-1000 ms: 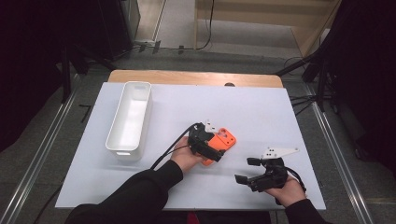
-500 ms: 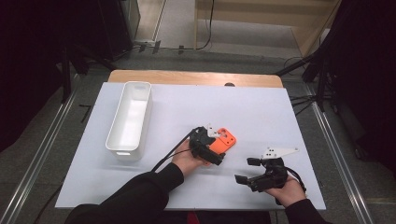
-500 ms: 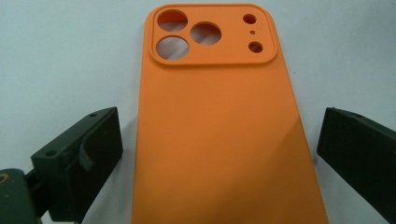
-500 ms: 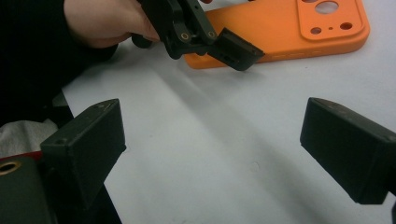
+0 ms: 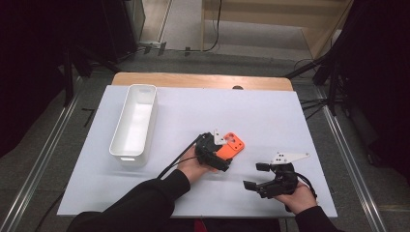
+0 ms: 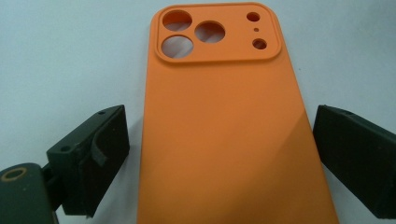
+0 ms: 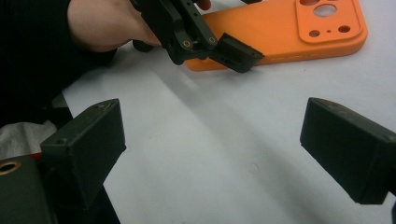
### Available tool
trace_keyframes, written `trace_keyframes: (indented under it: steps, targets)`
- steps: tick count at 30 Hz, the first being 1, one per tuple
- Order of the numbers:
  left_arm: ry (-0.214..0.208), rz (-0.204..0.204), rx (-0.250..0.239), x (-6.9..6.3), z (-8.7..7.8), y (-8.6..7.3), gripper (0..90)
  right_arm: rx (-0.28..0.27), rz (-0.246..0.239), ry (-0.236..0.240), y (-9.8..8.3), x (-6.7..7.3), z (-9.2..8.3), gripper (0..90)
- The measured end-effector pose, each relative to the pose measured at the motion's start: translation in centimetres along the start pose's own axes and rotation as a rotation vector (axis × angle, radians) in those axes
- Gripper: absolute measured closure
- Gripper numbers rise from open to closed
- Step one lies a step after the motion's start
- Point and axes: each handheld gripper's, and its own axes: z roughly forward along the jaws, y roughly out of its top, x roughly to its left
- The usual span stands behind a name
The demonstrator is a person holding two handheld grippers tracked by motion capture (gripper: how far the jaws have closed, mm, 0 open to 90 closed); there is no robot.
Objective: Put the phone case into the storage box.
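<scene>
Phone case (image 5: pixel 232 145) right of bin (image 5: pixel 134 123)

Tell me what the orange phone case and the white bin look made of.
Orange phone case: likely silicone or soft plastic, going by its matte, smooth skin, soft sheen and rounded moulded cutouts. White bin: probably rigid plastic, glossy and one-piece with rounded corners.

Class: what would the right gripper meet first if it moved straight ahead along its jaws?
Probably the left gripper, with the orange phone case just behind it; bare white table lies between, though depth is uncertain.
</scene>
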Motion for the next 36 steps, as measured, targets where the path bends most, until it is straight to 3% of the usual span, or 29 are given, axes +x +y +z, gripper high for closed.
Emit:
trace_keyframes:
  steps: [9,31,36]
  targets:
    - [-0.003,-0.002,-0.024,0.27,-0.29,-0.23,14.8,-0.002,-0.004,0.002,0.13,-0.04,0.13,5.7]
    - [-0.012,-0.008,-0.01,0.44,-0.39,-0.05,15.9,-0.023,0.013,0.022,0.57,-0.33,0.21,5.7]
    - [-0.035,-0.043,-0.015,0.8,-0.53,0.13,16.0,-0.026,0.005,0.028,0.64,-0.31,0.25,5.7]
